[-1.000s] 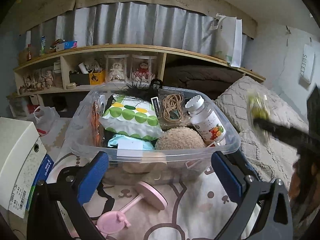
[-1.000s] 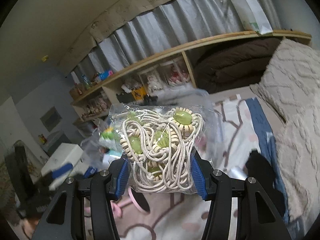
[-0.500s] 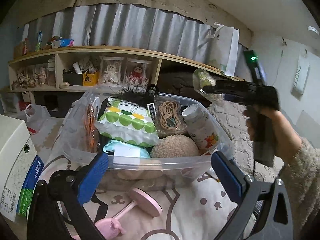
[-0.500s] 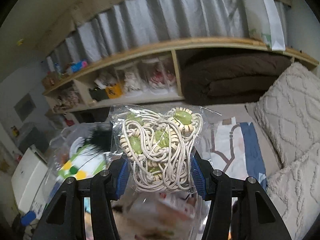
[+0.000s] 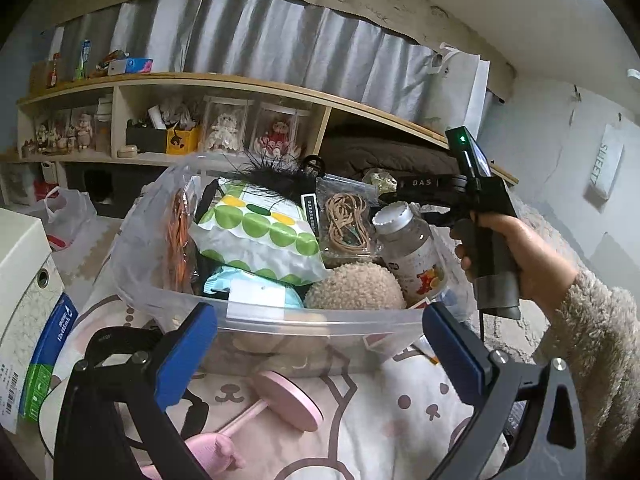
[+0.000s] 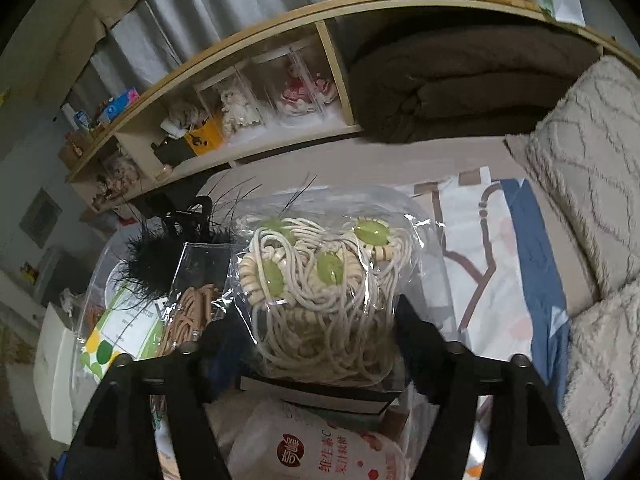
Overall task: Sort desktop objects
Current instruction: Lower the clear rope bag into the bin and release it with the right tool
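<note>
From the left wrist camera, the left gripper [image 5: 320, 344] hangs low in front of the clear plastic bin [image 5: 280, 322], its blue-padded jaws spread wide with nothing between them, one to each side of the bin's near wall. The bin is crowded: a green-dotted pouch [image 5: 260, 236], a fuzzy tan ball [image 5: 356, 288], a white-capped bottle [image 5: 408, 248] leaning at the right end, a bag of tan cord [image 5: 346, 220] and a black feathery thing [image 5: 272, 174] at the back. A pink dumbbell-shaped toy [image 5: 256, 412] lies on the bear-print cloth [image 5: 400, 400] just in front of the bin. At the right a hand [image 5: 508, 252] in a fleecy sleeve holds the right gripper's handle, its front reaching over the bin's far right corner. From the right wrist camera, the right gripper [image 6: 320, 336] points down into the bin; its jaws have just been opening and now stand apart on either side of the clear bag of cream cord and green beads [image 6: 320, 292], seemingly without pressing on it. The bag lies above the bottle, beside the tan cord and feathers.
</note>
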`<state>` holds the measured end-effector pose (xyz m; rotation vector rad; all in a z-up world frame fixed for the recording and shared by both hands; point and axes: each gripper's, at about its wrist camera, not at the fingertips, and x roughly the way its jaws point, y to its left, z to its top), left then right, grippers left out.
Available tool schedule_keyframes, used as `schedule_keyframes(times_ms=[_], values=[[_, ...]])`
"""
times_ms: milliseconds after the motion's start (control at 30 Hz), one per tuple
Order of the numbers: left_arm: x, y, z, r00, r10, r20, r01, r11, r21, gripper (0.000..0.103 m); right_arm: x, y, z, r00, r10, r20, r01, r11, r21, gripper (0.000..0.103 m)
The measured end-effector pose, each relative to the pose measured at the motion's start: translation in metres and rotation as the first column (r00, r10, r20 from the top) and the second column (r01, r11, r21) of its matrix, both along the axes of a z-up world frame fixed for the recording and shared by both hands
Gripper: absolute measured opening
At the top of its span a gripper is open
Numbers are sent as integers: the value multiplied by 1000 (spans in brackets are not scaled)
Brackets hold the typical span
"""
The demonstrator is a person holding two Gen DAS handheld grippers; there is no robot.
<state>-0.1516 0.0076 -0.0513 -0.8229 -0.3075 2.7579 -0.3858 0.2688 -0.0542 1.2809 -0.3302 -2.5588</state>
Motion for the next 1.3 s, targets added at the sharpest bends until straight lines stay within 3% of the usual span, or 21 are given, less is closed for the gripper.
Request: schedule_keyframes(times_ms=[67, 233, 267, 300, 400, 467, 533, 700, 867, 1067, 1300], values=[[0, 0, 1, 1000, -1, -1, 1, 1000, 3, 103, 2, 2, 6, 1000, 7, -6, -8, 1000, -22, 103], [3, -1, 5, 1000, -1, -11, 1, 1000, 8, 103, 14, 9, 42, 989, -45, -139, 44, 999, -8, 103], [3, -1, 5, 1000, -2, -12, 2, 1000, 8, 103, 14, 10, 48, 987, -46, -152, 47, 999, 4, 92], [3, -1, 5, 1000, -2, -12, 2, 1000, 9, 103, 13, 9, 51, 986, -48, -161, 53, 998, 25, 68], [3, -1, 4, 1000, -4, -6, 4, 1000, 15, 103, 6, 4, 55, 988, -48, -149, 63, 994, 92, 30], [2, 0, 4, 1000, -8, -2, 8, 1000, 17, 103, 2, -2, 54, 989, -22, -149, 40, 992, 120, 16], [2, 0, 3, 1000, -10, -2, 10, 1000, 16, 103, -5, -10, 49, 991, -12, -135, 33, 988, 153, 9], [1, 1, 2, 1000, -11, 4, 11, 1000, 13, 103, -30, -25, 27, 998, -11, -60, 24, 976, 218, 7], [-3, 0, -3, 1000, -14, 11, 14, 1000, 14, 103, -45, -18, -7, 997, -50, 60, 39, 982, 186, 7], [-6, 1, -6, 1000, -17, 19, 17, 1000, 5, 103, -44, -7, -17, 996, -57, 61, 48, 988, 150, 7], [-6, 2, -5, 1000, -11, 10, 11, 1000, -4, 103, -11, 3, 18, 996, -52, -79, 57, 996, 62, 7]])
